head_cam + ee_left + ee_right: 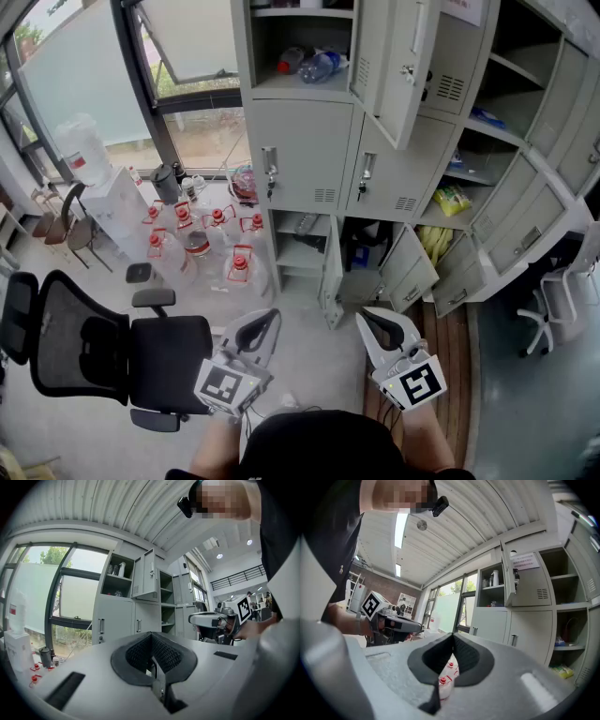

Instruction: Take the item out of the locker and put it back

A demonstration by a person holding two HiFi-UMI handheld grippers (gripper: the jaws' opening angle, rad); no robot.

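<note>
A bank of grey lockers [309,150] stands ahead of me. Its upper compartment is open, the door [398,70] swung out, and plastic bottles [314,64] lie on the shelf inside. Both grippers are held low and level, well short of the lockers. My left gripper [272,315] is shut with nothing in it, its padded tips meeting [151,634]. My right gripper [366,317] is also shut and empty [452,634]. Each gripper view shows the other gripper alongside: the right gripper [218,619] and the left gripper [389,620]. Bottles [121,569] stand in the open top compartment.
A black office chair [103,352] is at my left. Several red-capped water jugs [211,239] sit on the floor before the window, beside a water dispenser [89,159]. More lockers stand open at the right with yellow packets [452,199]. A white chair [553,309] is far right.
</note>
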